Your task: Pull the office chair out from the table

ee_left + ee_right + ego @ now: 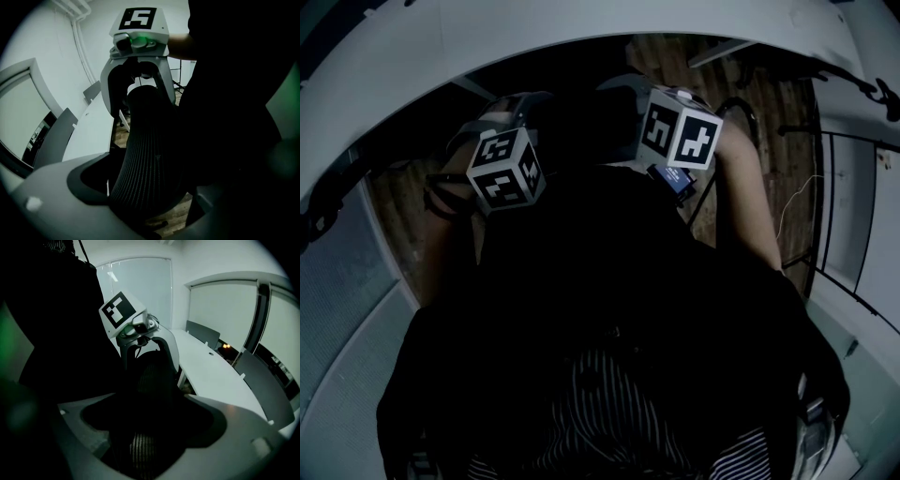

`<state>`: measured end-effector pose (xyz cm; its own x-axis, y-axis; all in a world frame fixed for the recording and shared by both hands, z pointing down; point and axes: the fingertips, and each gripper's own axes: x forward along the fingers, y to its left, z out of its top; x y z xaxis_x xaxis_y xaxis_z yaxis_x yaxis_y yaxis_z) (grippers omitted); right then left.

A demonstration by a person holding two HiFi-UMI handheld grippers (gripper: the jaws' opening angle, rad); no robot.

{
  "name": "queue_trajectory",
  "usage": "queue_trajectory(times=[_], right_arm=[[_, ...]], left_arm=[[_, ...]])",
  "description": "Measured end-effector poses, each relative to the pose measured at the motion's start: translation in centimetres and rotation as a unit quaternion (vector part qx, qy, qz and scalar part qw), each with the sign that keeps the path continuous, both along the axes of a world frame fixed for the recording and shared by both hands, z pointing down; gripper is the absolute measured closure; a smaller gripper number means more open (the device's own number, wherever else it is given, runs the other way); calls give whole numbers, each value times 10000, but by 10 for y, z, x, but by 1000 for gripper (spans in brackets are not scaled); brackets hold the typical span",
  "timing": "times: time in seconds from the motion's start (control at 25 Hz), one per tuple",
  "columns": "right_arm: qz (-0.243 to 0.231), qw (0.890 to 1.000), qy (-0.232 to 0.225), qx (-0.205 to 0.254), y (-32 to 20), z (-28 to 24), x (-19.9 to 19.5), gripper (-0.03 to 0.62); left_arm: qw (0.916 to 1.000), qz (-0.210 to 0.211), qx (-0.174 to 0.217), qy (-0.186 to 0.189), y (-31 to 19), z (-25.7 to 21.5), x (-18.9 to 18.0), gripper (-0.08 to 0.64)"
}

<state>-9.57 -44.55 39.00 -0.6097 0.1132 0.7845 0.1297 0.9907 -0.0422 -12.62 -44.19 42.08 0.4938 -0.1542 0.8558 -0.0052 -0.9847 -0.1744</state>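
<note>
The office chair's black mesh backrest point(145, 154) stands upright next to the white table point(93, 126). In the head view it is a dark mass point(581, 131) under the table's curved edge point(487, 47). My left gripper point(140, 187) straddles the backrest's top edge with its grey jaws wide apart, open. My right gripper point(140, 427) straddles the same edge a little further along, also open, with mesh point(150, 376) between its jaws. Each gripper view shows the other gripper: the right one point(140, 101) and the left one point(150, 352), white jaws either side of the backrest top without pressing on it.
Grey chairs point(202, 333) point(262, 376) stand along the table's point(211, 376) far side, and another point(54, 136) stands by a window. Wooden floor point(778, 122) shows under the table. The person's dark-clothed body point(600, 328) is close behind the chair.
</note>
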Motion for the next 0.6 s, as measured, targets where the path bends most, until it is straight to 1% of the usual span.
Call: queue_trajectory(times=[0.12, 0.2, 0.24, 0.36, 0.4, 0.44, 0.52, 0.6], right_arm=[[-51, 9998, -62, -185, -1, 1, -2, 184], [-119, 9994, -42, -310, -1, 2, -3, 184], [-179, 9992, -40, -362, -1, 2, -3, 186], [-434, 9968, -114, -655, 9, -3, -5, 186], [-501, 9961, -75, -723, 15, -2, -7, 186], [-528, 9959, 43, -735, 18, 3, -7, 186], [-474, 9954, 333, -759, 19, 16, 1, 181], [-398, 9942, 357, -937, 18, 22, 9, 179]], left_arm=[[9998, 163, 26, 60, -4, 1, -2, 49], [9997, 241, 3, 8, -4, 2, -2, 43], [9995, 288, 37, -95, -5, 5, -2, 40], [9962, 471, 329, -653, -9, 23, -11, 40], [9952, 520, 378, -740, -9, 27, -15, 57], [9951, 542, 385, -732, -8, 29, -17, 44], [9959, 561, 354, -619, -9, 29, -14, 44], [9958, 642, 282, -587, -8, 29, -8, 44]])
